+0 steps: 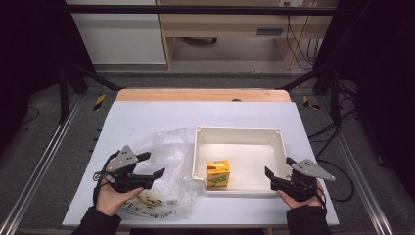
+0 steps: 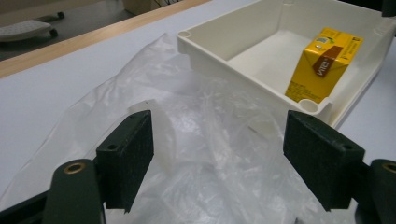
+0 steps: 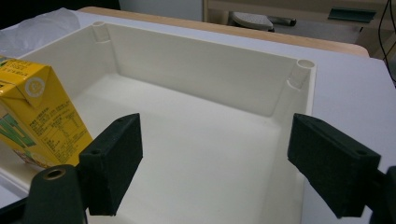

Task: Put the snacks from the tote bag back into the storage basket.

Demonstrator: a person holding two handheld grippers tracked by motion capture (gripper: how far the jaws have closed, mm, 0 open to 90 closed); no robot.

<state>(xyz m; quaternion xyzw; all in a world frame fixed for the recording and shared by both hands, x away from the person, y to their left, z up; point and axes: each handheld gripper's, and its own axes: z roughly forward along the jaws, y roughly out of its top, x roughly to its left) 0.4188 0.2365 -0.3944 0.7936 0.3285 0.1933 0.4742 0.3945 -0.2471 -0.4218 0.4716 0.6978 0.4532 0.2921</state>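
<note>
A yellow juice carton [image 1: 218, 174] [image 2: 322, 65] [image 3: 32, 112] stands upright in the near left corner of a cream tray [image 1: 240, 132] [image 2: 224, 60] [image 3: 196, 70]. A crumpled clear plastic bag [image 1: 169, 152] [image 2: 210, 107] lies left of the tray and touches its side. My left gripper [image 1: 152, 165] [image 2: 219, 140] hovers open just over the bag, nothing between its jaws. My right gripper [image 1: 278, 166] [image 3: 212, 144] is open at the tray's near right corner, pointing into the tray, with the carton off to its left.
Something yellow [image 1: 149, 198] lies inside the bag's near end, above printed lettering. The white table ends in a wooden strip [image 1: 203, 94] at the far side. Black frame bars [image 1: 63, 88] and cables stand beyond both table sides.
</note>
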